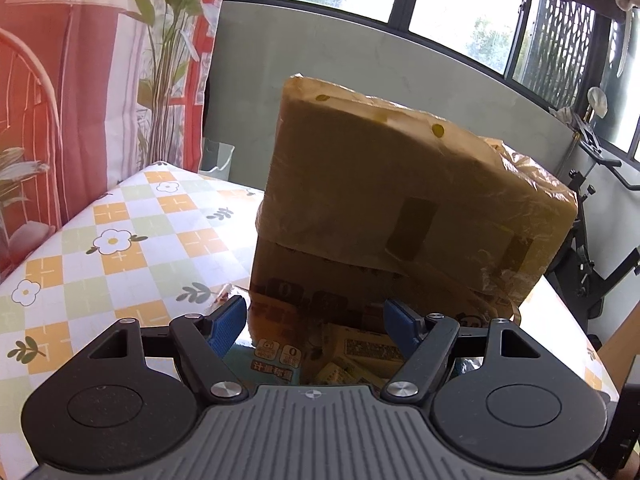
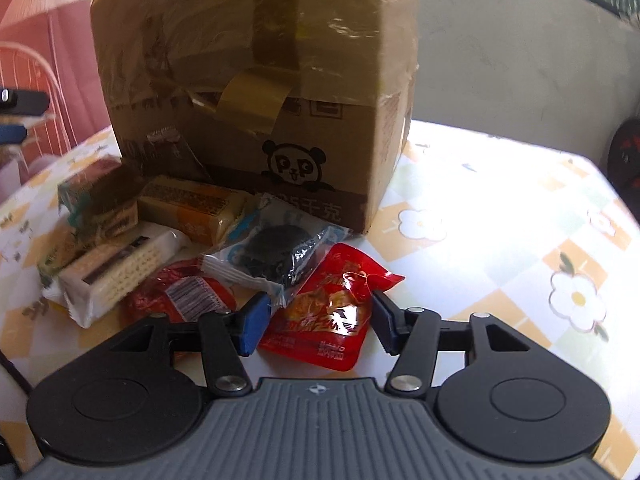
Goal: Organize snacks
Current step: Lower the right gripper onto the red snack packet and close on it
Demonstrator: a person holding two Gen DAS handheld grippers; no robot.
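1. We see a brown cardboard box [image 2: 248,92] patched with yellowish tape and printed with a black panda face.
2. The worktop's cloth [image 1: 120,236] is checked in orange, pale green and white, with white flowers.
3. Before the box lie a glossy red snack pouch [image 2: 332,316], a clear-and-white packet holding a dark round biscuit [image 2: 276,256], a white wrapper of cream wafers [image 2: 116,276] and a yellow-orange packet [image 2: 196,208].
4. Our tongs have blue pads [image 2: 252,330] on black arms.
5. The curtain [image 1: 80,80] is red and white with green leaves.
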